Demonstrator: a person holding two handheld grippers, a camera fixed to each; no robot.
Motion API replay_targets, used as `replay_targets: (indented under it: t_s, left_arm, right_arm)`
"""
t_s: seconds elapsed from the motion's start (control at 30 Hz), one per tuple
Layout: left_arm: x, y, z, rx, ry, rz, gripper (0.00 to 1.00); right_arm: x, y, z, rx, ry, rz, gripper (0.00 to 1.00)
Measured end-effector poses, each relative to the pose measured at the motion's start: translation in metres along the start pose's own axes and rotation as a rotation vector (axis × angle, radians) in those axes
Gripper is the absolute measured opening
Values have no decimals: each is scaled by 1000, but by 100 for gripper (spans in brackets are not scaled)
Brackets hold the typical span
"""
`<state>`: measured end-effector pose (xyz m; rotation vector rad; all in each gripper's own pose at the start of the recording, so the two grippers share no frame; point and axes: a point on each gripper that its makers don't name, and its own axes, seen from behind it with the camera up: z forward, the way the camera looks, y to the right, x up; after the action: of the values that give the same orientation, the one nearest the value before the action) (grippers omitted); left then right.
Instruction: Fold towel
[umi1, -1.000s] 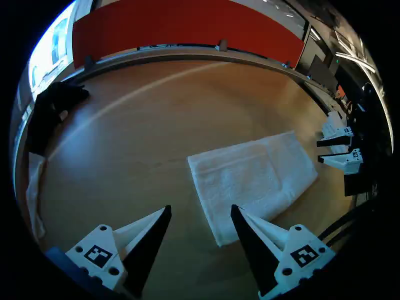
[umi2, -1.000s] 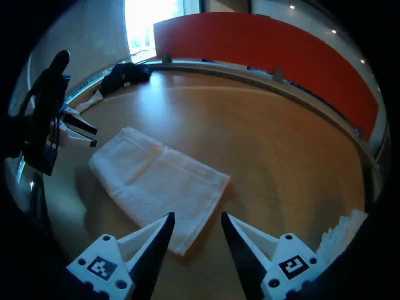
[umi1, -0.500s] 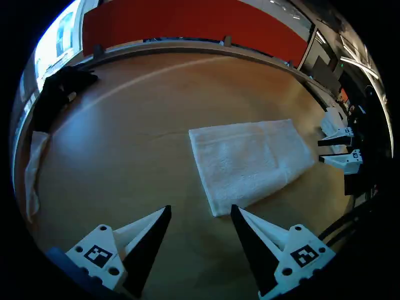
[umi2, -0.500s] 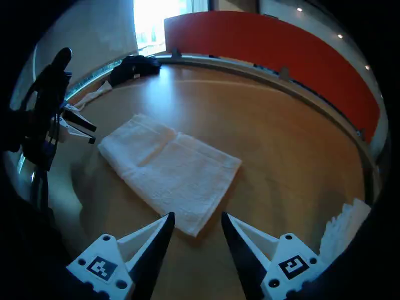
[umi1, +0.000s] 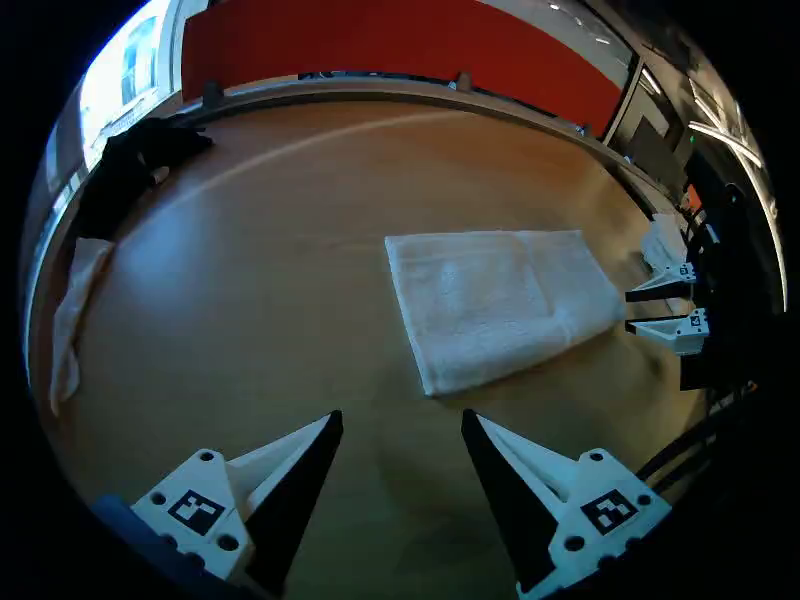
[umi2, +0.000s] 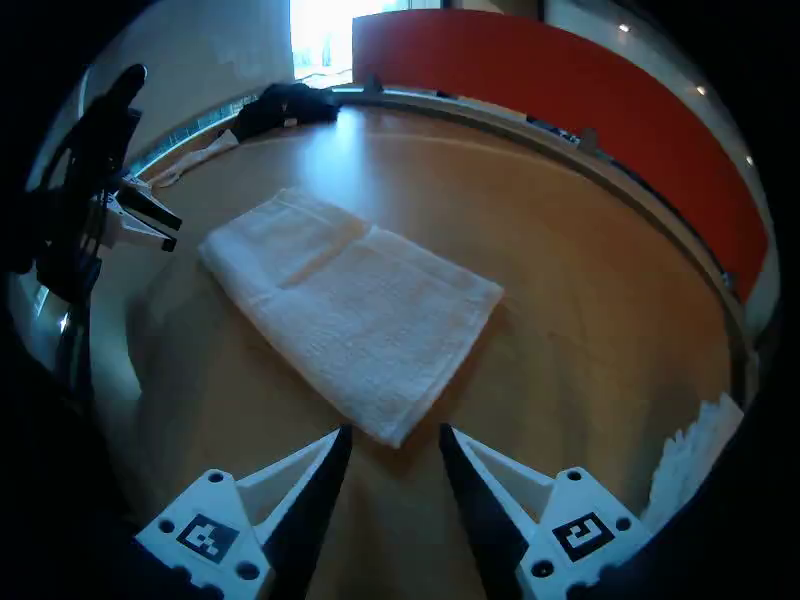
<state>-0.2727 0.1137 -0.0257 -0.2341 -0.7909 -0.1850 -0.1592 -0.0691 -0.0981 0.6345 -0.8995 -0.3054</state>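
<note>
Backed away over the past second, the left gripper (umi1: 400, 415) now has bare wood between its spread fingers, where the towel's near corner lay before. The right gripper (umi2: 394, 430) has drawn back too; its fingers are parted and hold nothing, and the towel's corner sits just ahead of their tips.

The white terry-cloth towel (umi1: 500, 300) is folded into a thick, nubby rectangle with a flat woven band across one end. It lies flat on the smooth, glossy light-brown wooden table (umi1: 250, 300), ahead of the left gripper and to the right of its fingers. Its long edges are straight, and the layered side edge faces the right gripper.

Open tabletop stretches ahead and to the left of the left gripper. It ends at a raised metal rail backed by a matte red panel (umi1: 400, 50). Far ahead and left sits a dark crumpled bundle of fabric (umi1: 130, 170), with a limp white cloth (umi1: 70, 310) draped at the table's edge nearer the gripper. Another rumpled white cloth (umi2: 700, 450) lies close on the right gripper's right.
</note>
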Motion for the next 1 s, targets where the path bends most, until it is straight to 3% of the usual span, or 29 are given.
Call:
replay_targets:
  t_s: [0.2,0.63,1.0]
  left_arm:
    - [-11,0,-6,4,-7,-12,88]
    - [-17,1,-14,4,-3,-19,88]
    - [-18,-1,-18,10,-3,-17,88]
  right_arm:
    - [-4,-1,4,6,-1,-2,52]
    - [-4,-3,6,16,1,-15,9]
    - [4,-2,1,9,13,-27,4]
